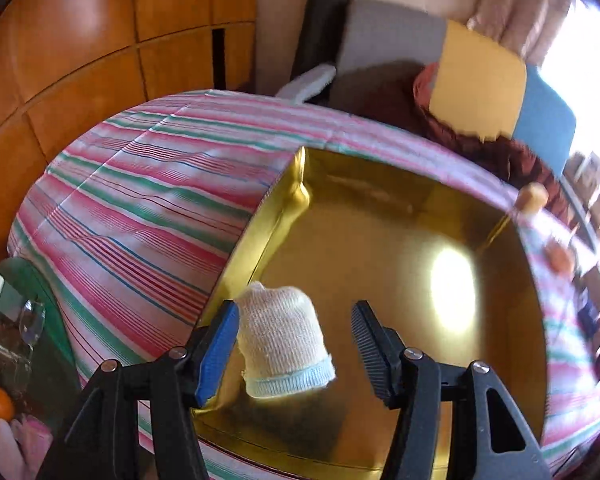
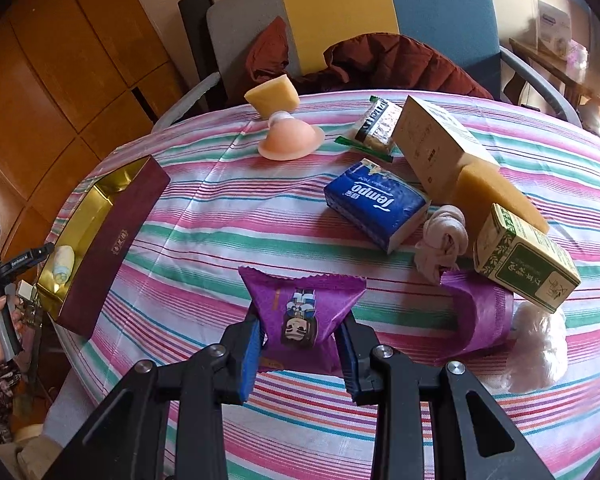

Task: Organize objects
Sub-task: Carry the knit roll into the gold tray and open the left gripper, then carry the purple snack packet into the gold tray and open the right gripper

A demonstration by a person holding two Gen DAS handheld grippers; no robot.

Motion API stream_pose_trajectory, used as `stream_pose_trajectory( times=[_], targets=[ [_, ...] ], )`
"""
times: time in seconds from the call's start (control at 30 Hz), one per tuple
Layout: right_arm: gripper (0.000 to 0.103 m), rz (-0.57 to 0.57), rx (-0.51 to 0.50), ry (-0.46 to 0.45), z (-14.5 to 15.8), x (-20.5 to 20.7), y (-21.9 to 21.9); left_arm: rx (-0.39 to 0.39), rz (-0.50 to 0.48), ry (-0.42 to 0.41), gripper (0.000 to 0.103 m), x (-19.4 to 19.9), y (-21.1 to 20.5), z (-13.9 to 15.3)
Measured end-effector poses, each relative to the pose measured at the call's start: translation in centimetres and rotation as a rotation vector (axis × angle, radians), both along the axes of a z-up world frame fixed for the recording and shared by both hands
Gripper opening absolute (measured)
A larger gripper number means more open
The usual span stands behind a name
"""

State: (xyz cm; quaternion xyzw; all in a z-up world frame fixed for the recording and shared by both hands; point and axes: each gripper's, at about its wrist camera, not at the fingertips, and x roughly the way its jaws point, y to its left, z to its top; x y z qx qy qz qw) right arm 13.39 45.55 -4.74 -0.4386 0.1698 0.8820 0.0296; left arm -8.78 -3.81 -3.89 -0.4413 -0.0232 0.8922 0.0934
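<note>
My left gripper (image 1: pixel 296 344) hangs over the gold-lined box (image 1: pixel 380 240), jaws parted and not squeezing the rolled white sock (image 1: pixel 284 344) that lies in the box's near corner — soft, light, nothing to break. My right gripper (image 2: pixel 300 344) is clamped on the purple snack packet (image 2: pixel 304 312) just above the striped tablecloth (image 2: pixel 204 224) — crinkly, slippery film, best pinched mid-body. Further right, a blue tissue pack (image 2: pixel 374 204) reads "Tempo".

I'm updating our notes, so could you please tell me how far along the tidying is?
Done: only the rolled sock lies in the gold-lined box, between the left gripper's open jaws. In hand: the right gripper is shut on a purple snack packet. Left: tissue pack, cartons, sponges and more on the table.
</note>
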Motion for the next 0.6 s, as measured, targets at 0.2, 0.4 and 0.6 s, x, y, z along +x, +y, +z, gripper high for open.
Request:
stream_pose_trajectory(
  times=[0.2, 0.4, 0.6],
  targets=[
    [0.034, 0.008, -0.085, 0.053, 0.7, -0.4, -2.3, 0.203, 0.059, 0.027, 0.059, 1.1, -0.9, 1.8],
    [0.034, 0.17, -0.144, 0.129, 2.5, -2.8, -10.9, 0.231, 0.031, 0.067, 0.059, 1.9, -0.4, 3.6],
    [0.034, 0.382, -0.137, 0.158, 4.3, -7.7, -22.3, 0.266, 0.076, 0.074, 0.059, 1.4, -2.1, 4.2]
  ],
)
